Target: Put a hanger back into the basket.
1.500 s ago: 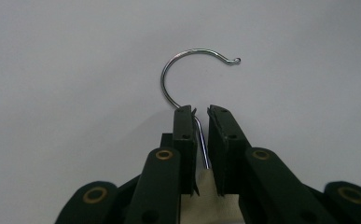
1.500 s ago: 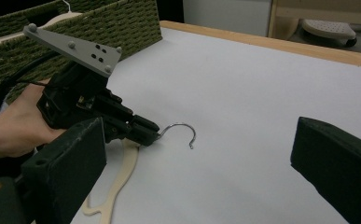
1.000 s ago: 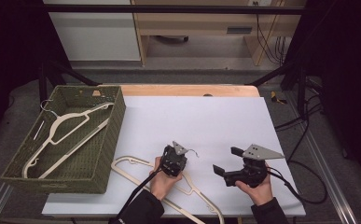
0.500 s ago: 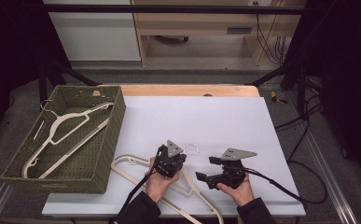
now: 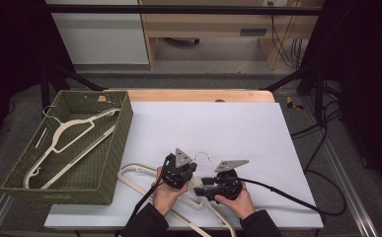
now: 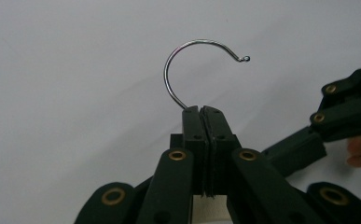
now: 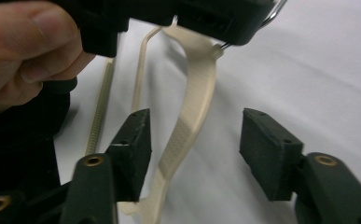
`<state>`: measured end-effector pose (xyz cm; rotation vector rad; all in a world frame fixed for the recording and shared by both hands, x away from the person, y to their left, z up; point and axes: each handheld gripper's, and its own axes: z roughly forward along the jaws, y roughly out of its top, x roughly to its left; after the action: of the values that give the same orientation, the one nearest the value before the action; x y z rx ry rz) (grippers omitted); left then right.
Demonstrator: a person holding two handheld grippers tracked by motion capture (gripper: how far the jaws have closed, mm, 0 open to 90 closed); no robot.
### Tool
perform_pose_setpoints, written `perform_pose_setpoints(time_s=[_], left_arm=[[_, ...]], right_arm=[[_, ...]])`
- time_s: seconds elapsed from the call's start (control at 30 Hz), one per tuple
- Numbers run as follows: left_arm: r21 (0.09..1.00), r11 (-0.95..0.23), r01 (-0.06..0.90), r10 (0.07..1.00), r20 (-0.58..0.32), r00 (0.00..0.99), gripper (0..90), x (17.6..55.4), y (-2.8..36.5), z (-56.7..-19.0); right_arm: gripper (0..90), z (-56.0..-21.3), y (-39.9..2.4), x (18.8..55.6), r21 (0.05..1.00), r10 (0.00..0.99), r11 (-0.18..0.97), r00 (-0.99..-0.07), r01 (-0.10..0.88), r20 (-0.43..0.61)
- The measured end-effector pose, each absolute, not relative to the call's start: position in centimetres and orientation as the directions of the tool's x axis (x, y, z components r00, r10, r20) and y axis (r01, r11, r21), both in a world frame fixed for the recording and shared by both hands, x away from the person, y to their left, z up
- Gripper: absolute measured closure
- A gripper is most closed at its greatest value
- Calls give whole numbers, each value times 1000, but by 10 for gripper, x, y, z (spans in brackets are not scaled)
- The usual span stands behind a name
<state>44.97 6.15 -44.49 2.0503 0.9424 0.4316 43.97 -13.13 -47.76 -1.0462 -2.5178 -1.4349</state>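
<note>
White tabletop [image 5: 238, 128]: the left gripper [image 6: 204, 112], jaws pressed on the hanger [image 7: 187, 126] at its hook [image 6: 192, 60], steadied it while the right gripper [image 7: 194, 144], jaws closing but not yet touching, straddled its shoulder.

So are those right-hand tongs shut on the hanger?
No, open. The right tongs have been closing, but gaps remain beside the cream hanger arm between them.

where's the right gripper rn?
High view: right gripper sits at the table's near edge, beside the left gripper, jaws open around the cream hanger's arm.
</note>
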Motion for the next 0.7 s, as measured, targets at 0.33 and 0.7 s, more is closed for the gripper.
perform_pose_setpoints(time_s=[0.33,0.7], left_arm=[[803,-381,458,742,-29,669,887,448,64,-442],[827,-380,415,697,-39,716,682,445,96,-409]], right_arm=[[715,-485,-122,447,688,466,345,-753,639,465],[765,-473,-126,445,697,463,307,-742,648,485]])
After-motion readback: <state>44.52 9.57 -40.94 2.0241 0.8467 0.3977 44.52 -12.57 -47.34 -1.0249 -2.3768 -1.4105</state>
